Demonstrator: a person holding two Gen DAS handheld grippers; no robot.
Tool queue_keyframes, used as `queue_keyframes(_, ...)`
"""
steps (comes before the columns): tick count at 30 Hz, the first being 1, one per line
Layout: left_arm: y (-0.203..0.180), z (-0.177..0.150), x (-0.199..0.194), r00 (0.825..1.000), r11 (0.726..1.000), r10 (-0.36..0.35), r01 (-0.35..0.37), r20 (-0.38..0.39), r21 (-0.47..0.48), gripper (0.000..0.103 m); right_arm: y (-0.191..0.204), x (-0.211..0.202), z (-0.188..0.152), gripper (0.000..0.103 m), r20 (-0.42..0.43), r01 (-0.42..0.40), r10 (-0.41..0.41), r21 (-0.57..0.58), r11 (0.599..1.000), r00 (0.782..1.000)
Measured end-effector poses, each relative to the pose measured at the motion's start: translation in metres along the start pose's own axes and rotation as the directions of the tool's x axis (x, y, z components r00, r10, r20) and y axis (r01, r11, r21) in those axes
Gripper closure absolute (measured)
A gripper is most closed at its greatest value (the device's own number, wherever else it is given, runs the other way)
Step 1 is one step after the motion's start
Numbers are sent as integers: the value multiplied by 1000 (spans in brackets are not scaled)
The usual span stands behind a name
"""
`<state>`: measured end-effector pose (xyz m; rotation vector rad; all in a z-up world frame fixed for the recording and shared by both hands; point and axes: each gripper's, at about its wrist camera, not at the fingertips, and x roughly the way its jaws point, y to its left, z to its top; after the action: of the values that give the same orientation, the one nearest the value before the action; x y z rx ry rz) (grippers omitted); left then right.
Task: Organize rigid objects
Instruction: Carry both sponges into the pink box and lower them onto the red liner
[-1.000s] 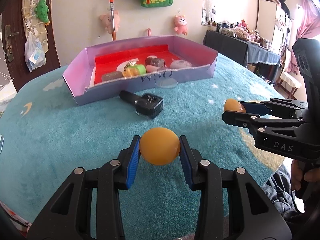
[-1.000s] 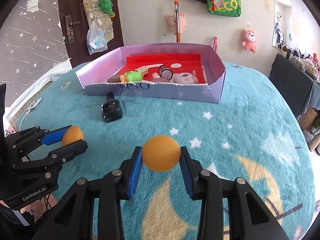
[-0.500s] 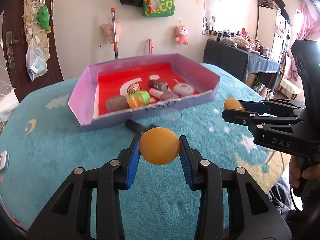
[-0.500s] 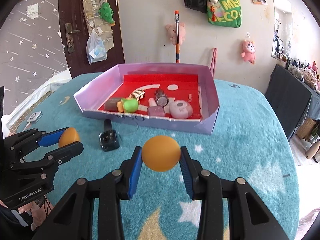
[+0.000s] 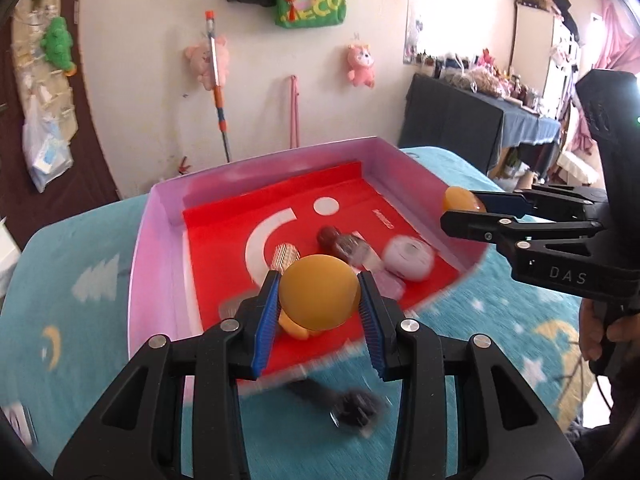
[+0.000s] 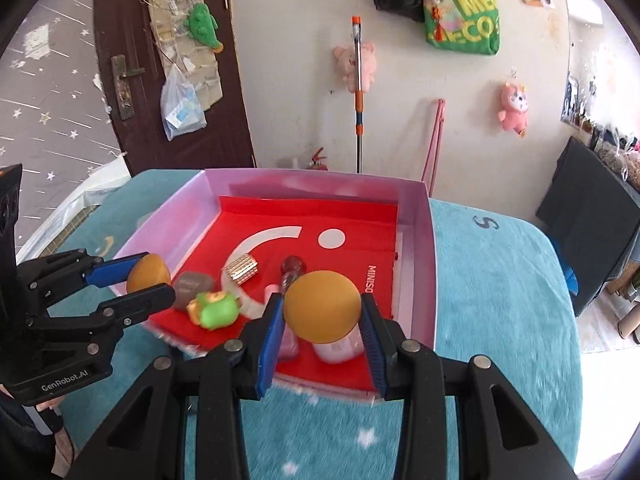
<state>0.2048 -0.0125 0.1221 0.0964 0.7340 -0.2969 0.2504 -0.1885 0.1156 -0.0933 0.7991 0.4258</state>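
2 orange balls are in play, 1 per gripper. The left gripper (image 5: 319, 305) clamps 1 orange ball (image 5: 319, 291) between its 2 blue-lined fingers (image 5: 267, 316), above the near end of the tray (image 5: 154, 264). The right gripper (image 6: 322, 316) pinches the second orange ball (image 6: 323, 306) the same way, above the tray's near right part. Each gripper also shows in the other's view, at the tray's edge with its ball.

The tray is 1 shallow box with lilac walls and 1 red liner printed with a white arc and a white dot; it sits on the teal surface (image 6: 492, 300).

Inside the tray, in the right wrist view, I count 6 loose things: 1 green and orange toy (image 6: 216, 309), 1 brownish block (image 6: 192, 285), 1 ribbed metallic piece (image 6: 241, 273), 1 dark-capped bottle (image 6: 292, 270), 1 pink item partly hidden behind the right gripper's left finger, and 1 pale round case (image 5: 408, 258) mostly hidden behind the held ball.

Outside the tray, 1 dark object (image 5: 348, 404) lies on the surface near its front wall, too blurred to identify.
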Motion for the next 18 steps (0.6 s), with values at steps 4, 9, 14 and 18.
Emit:
queue_keyframes(4, 22, 19, 31, 997, 1000, 30, -31, -72, -6, 67, -5, 41, 21, 63, -89, 26, -29, -26, 999, 996)
queue_keyframes(9, 50, 30, 65, 983, 998, 55, -61, -176, -31, 67, -10, 77, 30, 63, -188, 42, -48, -35, 998, 981)
queue_keyframes(14, 63, 35, 89, 970, 997, 61, -68, -237, -20, 67, -12, 95, 33, 63, -239, 66, -76, -48, 997, 968)
queue_keyframes(18, 67, 33, 100, 959, 998, 59, -65, -277, -10, 67, -12, 106, 35, 63, -271, 76, -89, -58, 995, 958)
